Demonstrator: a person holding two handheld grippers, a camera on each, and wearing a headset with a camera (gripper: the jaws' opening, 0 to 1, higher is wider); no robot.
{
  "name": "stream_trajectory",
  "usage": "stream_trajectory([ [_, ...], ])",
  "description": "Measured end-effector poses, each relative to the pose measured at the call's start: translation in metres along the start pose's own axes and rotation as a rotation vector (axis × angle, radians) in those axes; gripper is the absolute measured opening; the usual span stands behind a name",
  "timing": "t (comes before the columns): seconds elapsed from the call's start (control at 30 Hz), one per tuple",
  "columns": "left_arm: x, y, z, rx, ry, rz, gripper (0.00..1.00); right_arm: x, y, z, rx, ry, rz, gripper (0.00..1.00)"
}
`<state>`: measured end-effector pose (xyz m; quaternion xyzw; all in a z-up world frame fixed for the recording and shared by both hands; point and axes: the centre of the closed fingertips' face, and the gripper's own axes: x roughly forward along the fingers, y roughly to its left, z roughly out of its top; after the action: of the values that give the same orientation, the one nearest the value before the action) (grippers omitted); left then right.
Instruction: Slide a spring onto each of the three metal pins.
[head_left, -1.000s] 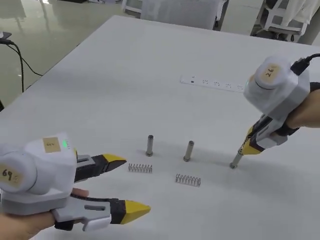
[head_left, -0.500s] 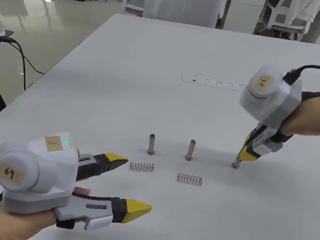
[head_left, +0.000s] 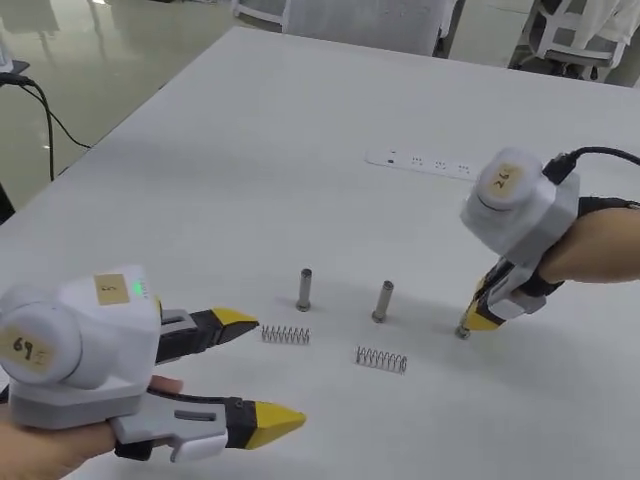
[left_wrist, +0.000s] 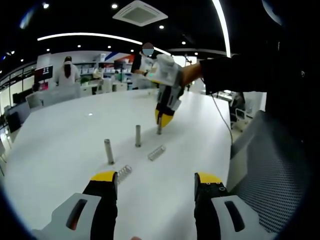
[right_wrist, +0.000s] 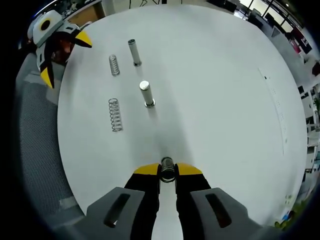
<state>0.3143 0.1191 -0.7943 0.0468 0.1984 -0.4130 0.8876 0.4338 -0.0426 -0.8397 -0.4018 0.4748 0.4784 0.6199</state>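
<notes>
On the white table (head_left: 200, 150), three metal pins are stood upright in a row. The left pin (head_left: 304, 290) and the middle pin (head_left: 383, 300) are seen bare and apart from each other. The right pin (head_left: 463, 331) is mostly hidden by the right gripper (head_left: 480, 319), and only its foot can be made out below the yellow tips in the head view.

The right gripper is clamped on the gripped spring (right_wrist: 167, 173). In the right gripper view the coil is pinched between the two tips, with its round end turned towards the camera. Whether that coil is seated around the right pin cannot be told for certain.

Two more springs are laid flat on the table in front of the bare pins. The left loose spring (head_left: 285, 335) is placed just beside the left pin's foot, and the right loose spring (head_left: 381, 359) near the middle pin.

The left gripper (head_left: 258, 370) is held low at the near left, its jaws spread wide with nothing between them. Its upper tip is pointed towards the left loose spring without touching it. A power strip (head_left: 420, 162) is laid farther back on the table.
</notes>
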Motion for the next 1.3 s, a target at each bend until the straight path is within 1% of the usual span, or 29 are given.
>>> stream_trajectory([
  [0.2,0.000,-0.001,0.000,0.002,0.001,-0.001,0.57,0.003,0.003,0.009,-0.013,-0.001,0.002,0.08],
  [0.43,-0.001,0.000,0.001,0.002,-0.001,0.000,0.57,0.009,0.002,0.011,-0.024,0.007,0.006,0.08],
  [0.67,-0.001,-0.001,0.001,0.001,-0.002,-0.002,0.57,0.012,0.005,0.010,-0.024,0.009,0.012,0.09],
  [0.83,-0.001,-0.001,0.001,0.002,-0.003,-0.002,0.57,0.013,0.006,0.011,-0.017,-0.002,0.017,0.09],
  [0.97,-0.002,0.000,0.001,0.002,-0.004,-0.003,0.57,0.014,0.006,0.010,-0.018,0.002,0.017,0.09],
  [1.3,-0.002,0.000,0.000,0.000,-0.002,0.001,0.57,0.018,0.007,0.008,-0.019,-0.005,0.018,0.16],
])
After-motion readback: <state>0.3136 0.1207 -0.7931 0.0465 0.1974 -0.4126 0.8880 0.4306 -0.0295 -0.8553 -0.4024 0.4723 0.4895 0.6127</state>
